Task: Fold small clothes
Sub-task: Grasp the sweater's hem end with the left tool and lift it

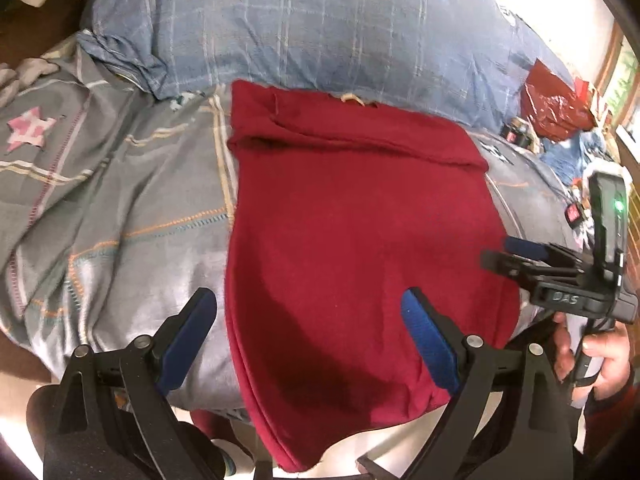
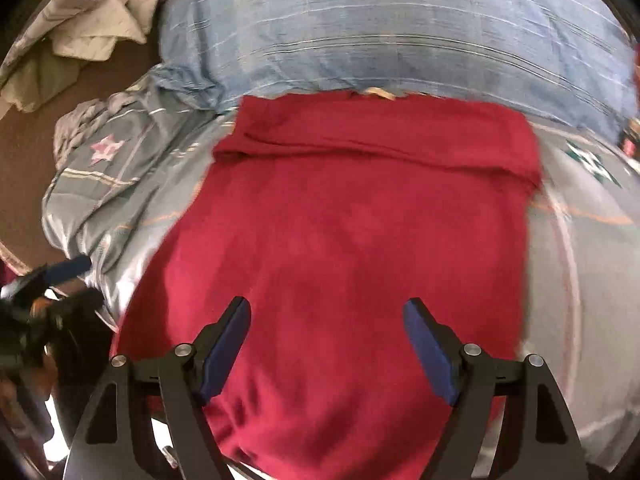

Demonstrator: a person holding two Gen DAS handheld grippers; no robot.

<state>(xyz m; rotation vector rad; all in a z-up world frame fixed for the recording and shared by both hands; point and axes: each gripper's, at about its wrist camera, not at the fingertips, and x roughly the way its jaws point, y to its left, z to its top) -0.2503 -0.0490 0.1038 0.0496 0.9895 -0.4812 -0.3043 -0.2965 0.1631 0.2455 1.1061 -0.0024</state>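
Red shirt (image 1: 352, 240) flat on the bed (image 1: 120, 200), long axis running away from both grippers. Left gripper (image 1: 308, 312) straddling its left edge, right gripper (image 2: 326, 320) over the near middle, so closer. Fingers spread wide, nothing gripped.

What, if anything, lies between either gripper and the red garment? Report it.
Nothing visible does. The red garment lies flat on the grey bedcover, bare on top. The left gripper and right gripper hang over its near end, jaws open, with no other thing on the cloth below them.
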